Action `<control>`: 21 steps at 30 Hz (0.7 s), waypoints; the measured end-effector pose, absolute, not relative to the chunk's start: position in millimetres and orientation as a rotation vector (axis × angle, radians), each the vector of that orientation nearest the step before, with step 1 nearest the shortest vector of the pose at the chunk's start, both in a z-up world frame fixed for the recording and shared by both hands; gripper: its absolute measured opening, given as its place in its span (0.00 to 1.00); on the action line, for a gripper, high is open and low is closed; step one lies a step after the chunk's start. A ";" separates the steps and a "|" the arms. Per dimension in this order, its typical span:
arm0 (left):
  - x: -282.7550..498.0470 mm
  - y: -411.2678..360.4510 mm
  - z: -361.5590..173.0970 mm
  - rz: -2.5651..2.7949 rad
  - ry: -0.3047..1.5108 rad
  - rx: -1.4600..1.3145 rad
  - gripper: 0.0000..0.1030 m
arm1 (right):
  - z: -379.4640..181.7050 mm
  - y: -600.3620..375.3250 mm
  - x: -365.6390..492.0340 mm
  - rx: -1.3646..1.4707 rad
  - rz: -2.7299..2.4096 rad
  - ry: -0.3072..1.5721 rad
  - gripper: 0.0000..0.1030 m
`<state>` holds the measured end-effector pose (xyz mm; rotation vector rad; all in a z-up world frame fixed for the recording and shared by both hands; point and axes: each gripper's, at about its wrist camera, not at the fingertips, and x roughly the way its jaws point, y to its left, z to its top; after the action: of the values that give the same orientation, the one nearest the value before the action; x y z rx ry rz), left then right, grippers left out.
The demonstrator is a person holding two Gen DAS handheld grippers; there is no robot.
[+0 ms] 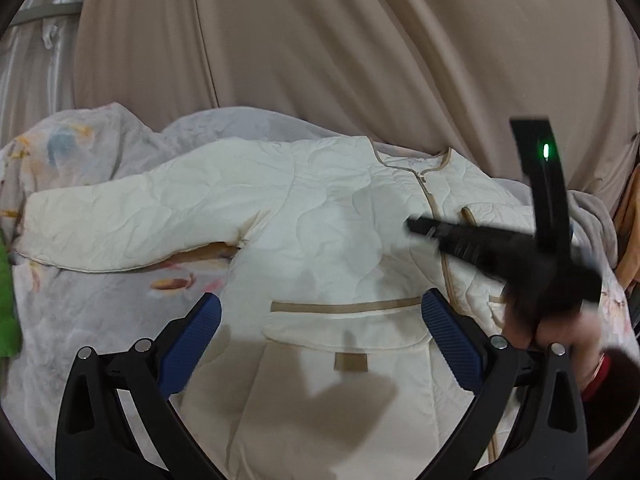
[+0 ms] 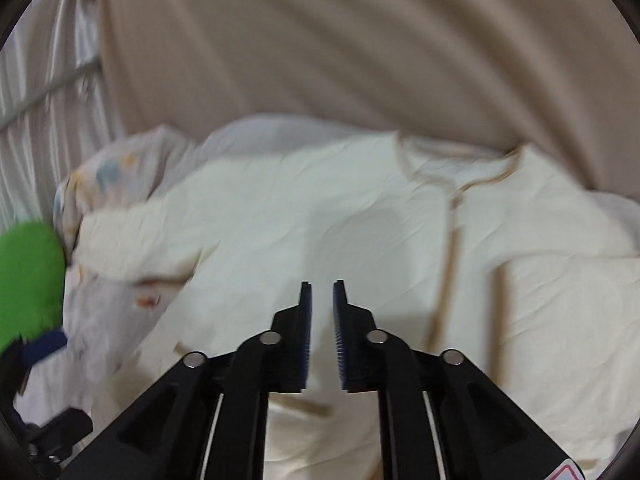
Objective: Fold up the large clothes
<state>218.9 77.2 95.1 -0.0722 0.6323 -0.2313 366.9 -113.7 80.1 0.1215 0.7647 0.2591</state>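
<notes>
A cream quilted jacket (image 1: 320,208) with tan trim lies front up on the bed, its zip shut. One sleeve (image 1: 120,220) stretches out to the left. A folded part (image 2: 560,300) lies over its right side. My left gripper (image 1: 320,300) hovers open over the pocket (image 1: 344,320), blue pads wide apart, nothing between them. My right gripper (image 1: 416,225), blurred and held by a hand (image 1: 560,332), hangs over the jacket's right chest. In the right wrist view the right gripper (image 2: 322,284) shows a narrow gap between its pads, with nothing in it.
A grey floral blanket (image 1: 80,320) covers the bed under the jacket. A beige curtain (image 1: 320,40) hangs close behind. A bright green object (image 2: 28,280) sits at the left edge, beside the sleeve's cuff.
</notes>
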 end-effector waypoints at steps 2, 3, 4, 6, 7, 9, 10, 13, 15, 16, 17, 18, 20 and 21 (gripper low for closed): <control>232.6 75.3 92.5 -0.267 0.668 -0.092 0.95 | 75.9 -112.7 339.6 0.101 0.274 0.758 0.27; 238.2 73.0 91.1 -0.283 0.681 -0.101 0.95 | 72.5 -118.6 324.7 0.085 0.263 0.749 0.31; 245.0 69.0 89.6 -0.300 0.695 -0.111 0.95 | 72.8 -129.5 311.5 0.082 0.244 0.736 0.35; 258.0 56.1 88.6 -0.337 0.711 -0.126 0.95 | 68.9 -161.3 279.5 0.118 0.172 0.717 0.41; 266.4 43.6 88.2 -0.366 0.723 -0.124 0.95 | 66.3 -181.4 264.6 0.147 0.131 0.715 0.46; 278.7 14.6 88.0 -0.420 0.748 -0.109 0.95 | 57.7 -216.3 236.8 0.189 0.040 0.722 0.47; 288.4 -7.5 87.5 -0.478 0.764 -0.105 0.95 | 52.8 -235.8 221.2 0.213 -0.005 0.729 0.47; 314.4 -68.2 75.9 -0.576 0.837 -0.089 0.95 | 38.8 -278.0 187.4 0.300 -0.095 0.749 0.48; 330.3 -100.4 62.3 -0.611 0.902 -0.099 0.95 | 29.6 -297.1 170.1 0.354 -0.126 0.754 0.48; 339.7 -116.6 52.4 -0.623 0.943 -0.109 0.95 | 25.3 -302.7 164.5 0.367 -0.138 0.756 0.49; 345.7 -126.6 43.6 -0.628 0.977 -0.130 0.93 | 20.2 -306.9 160.3 0.375 -0.151 0.761 0.50; 347.9 -133.9 38.0 -0.635 1.002 -0.157 0.77 | 15.9 -309.2 156.9 0.375 -0.159 0.765 0.50; 353.3 -145.0 31.0 -0.690 1.061 -0.185 0.29 | 9.4 -310.3 154.9 0.364 -0.168 0.769 0.50; 354.8 -148.0 32.3 -0.716 1.078 -0.190 0.14 | 7.0 -308.4 155.6 0.353 -0.170 0.769 0.50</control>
<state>354.8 -148.0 32.3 -0.1897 1.0781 -0.7162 155.6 -308.4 7.0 0.3532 0.7692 -0.1699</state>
